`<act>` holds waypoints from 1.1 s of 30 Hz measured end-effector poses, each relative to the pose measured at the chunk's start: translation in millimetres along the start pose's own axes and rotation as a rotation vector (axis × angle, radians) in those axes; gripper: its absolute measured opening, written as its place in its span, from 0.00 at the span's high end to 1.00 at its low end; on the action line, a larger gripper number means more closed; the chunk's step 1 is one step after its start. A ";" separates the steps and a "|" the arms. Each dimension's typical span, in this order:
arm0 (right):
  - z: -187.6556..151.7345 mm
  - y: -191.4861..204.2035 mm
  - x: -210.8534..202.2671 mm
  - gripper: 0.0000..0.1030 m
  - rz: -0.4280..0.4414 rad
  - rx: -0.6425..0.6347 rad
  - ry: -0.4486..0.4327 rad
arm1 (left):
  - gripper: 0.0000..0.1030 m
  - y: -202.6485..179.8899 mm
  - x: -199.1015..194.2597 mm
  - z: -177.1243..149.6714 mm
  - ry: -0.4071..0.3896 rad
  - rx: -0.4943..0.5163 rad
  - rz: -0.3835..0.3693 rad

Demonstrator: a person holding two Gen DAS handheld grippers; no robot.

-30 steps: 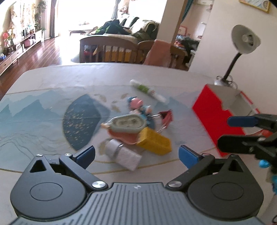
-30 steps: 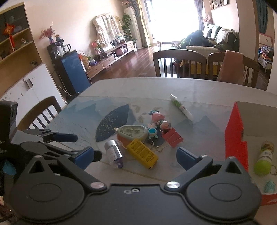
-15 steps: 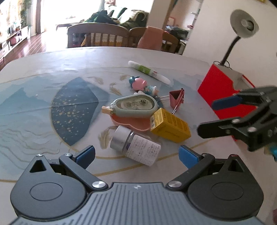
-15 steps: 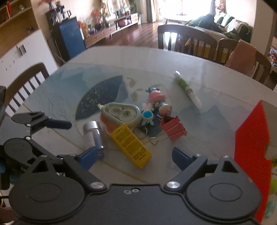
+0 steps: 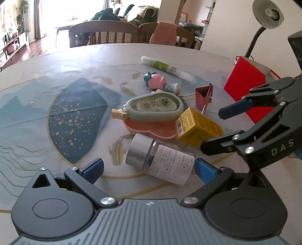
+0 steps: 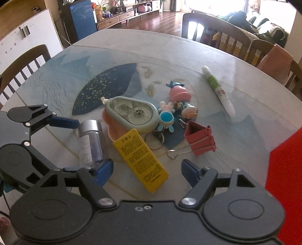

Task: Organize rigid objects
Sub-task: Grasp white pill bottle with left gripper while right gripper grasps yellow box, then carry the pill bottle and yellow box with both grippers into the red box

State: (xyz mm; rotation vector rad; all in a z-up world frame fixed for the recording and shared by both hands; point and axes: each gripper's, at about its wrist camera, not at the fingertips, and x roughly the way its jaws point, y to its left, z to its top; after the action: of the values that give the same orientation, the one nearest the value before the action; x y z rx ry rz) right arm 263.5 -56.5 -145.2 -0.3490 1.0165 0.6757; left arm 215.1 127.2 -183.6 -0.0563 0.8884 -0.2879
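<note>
A small pile lies on the patterned table (image 5: 56,75). A clear bottle (image 5: 166,164) with a silver cap lies on its side between the fingers of my left gripper (image 5: 149,168), which is open; the pads do not press it. My right gripper (image 6: 147,169) hangs over the yellow box (image 6: 140,158), its jaws closing, with gaps on both sides of the box. Behind these are a grey-green correction tape (image 5: 152,110) on a pink dish (image 5: 151,129), a red binder clip (image 6: 200,139), a pink toy figure (image 6: 179,96) and a white-green pen (image 6: 217,90).
A red open box (image 5: 245,83) stands at the table's right edge, with a desk lamp (image 5: 268,11) behind it. Wooden chairs (image 6: 207,28) line the far side and another chair (image 6: 24,64) the left. A blue keychain toy (image 6: 166,118) and key ring lie by the clip.
Both grippers have sunk and moved in on the pile. The bottle now lies between the left fingers and the yellow box between the right ones. The right jaws have narrowed.
</note>
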 end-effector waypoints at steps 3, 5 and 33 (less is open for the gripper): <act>2.6 2.3 4.1 0.31 0.002 -0.026 0.006 | 0.01 0.8 1.5 0.3 -0.011 0.002 -0.013; 3.7 4.0 6.0 0.37 0.004 -0.040 0.008 | 0.01 -0.8 1.9 0.6 -0.020 0.011 -0.011; -16.8 6.7 -26.6 0.72 -0.035 0.110 -0.084 | 0.30 -27.1 -13.0 2.7 -0.001 -0.015 0.036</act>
State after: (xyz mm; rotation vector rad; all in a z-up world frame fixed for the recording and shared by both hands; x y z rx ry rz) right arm 238.6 -70.3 -130.1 -0.2397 0.9617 0.5955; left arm 203.4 104.5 -167.4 -0.0546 0.8901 -0.2472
